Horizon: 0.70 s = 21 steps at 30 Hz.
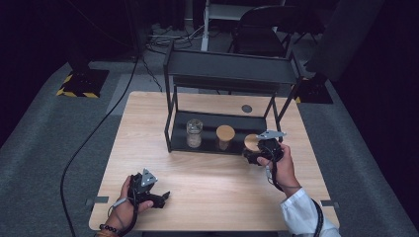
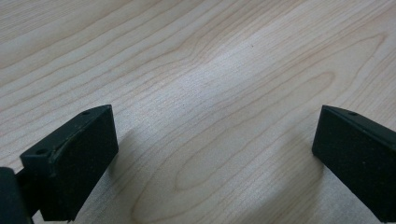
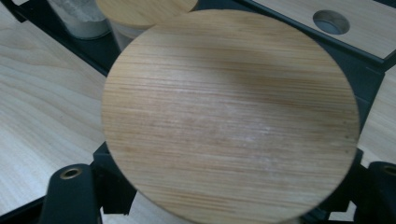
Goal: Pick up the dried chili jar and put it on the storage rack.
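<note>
On the black metal shelf rack's (image 1: 217, 148) lower tray we see a clear glass jar (image 1: 194, 132) leftmost, a wooden-lidded jar (image 1: 225, 137) beside it, and a round wooden-lidded jar (image 1: 251, 142) rightmost.

The person's left hand (image 1: 129, 197) lies low at the near left, palm wrapped around the left claw (image 1: 160, 197), which points toward the right with its jaws standing wide apart and nothing between them. The right forearm, in a white sleeve, reaches forward; the right hand (image 1: 281, 165) holds the right claw (image 1: 252, 153) raised, jaws clamped.
</note>
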Available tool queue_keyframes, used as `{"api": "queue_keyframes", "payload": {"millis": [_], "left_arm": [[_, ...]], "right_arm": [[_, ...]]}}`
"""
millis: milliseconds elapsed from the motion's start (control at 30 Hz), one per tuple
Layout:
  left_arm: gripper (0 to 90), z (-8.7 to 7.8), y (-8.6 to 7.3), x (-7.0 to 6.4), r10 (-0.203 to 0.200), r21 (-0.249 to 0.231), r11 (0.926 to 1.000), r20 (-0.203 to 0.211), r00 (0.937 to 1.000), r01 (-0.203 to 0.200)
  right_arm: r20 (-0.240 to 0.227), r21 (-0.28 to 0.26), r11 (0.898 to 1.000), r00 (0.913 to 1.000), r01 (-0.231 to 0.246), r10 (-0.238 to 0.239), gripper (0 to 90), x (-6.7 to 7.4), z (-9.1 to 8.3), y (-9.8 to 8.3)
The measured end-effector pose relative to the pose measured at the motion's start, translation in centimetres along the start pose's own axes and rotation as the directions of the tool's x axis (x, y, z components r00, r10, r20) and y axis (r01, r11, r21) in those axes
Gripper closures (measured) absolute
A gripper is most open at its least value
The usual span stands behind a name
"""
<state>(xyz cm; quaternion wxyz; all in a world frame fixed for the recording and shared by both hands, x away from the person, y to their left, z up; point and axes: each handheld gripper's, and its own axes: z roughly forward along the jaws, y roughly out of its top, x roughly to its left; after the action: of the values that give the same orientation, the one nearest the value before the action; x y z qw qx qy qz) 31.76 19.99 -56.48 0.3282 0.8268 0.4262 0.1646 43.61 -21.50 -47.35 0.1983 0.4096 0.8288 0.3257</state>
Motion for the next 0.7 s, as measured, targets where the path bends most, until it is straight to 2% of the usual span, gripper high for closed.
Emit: {"api": "queue_keyframes", "payload": {"millis": [533, 700], "left_arm": [[0.0, 0.0, 0.0, 0.0, 0.001, 0.001, 1.0, 0.0, 1.0, -0.001], [0.0, 0.0, 0.0, 0.0, 0.001, 0.002, 1.0, 0.001, 1.0, -0.001]], "right_arm": [[0.034, 0.011, 1.0, 0.9993, -0.019, 0.019, 25.3, -0.9, 1.1, 1.6], [0.028, 0.014, 0.999, 0.9991, -0.032, 0.032, 25.3, -1.1, 1.8, 1.9]]}}
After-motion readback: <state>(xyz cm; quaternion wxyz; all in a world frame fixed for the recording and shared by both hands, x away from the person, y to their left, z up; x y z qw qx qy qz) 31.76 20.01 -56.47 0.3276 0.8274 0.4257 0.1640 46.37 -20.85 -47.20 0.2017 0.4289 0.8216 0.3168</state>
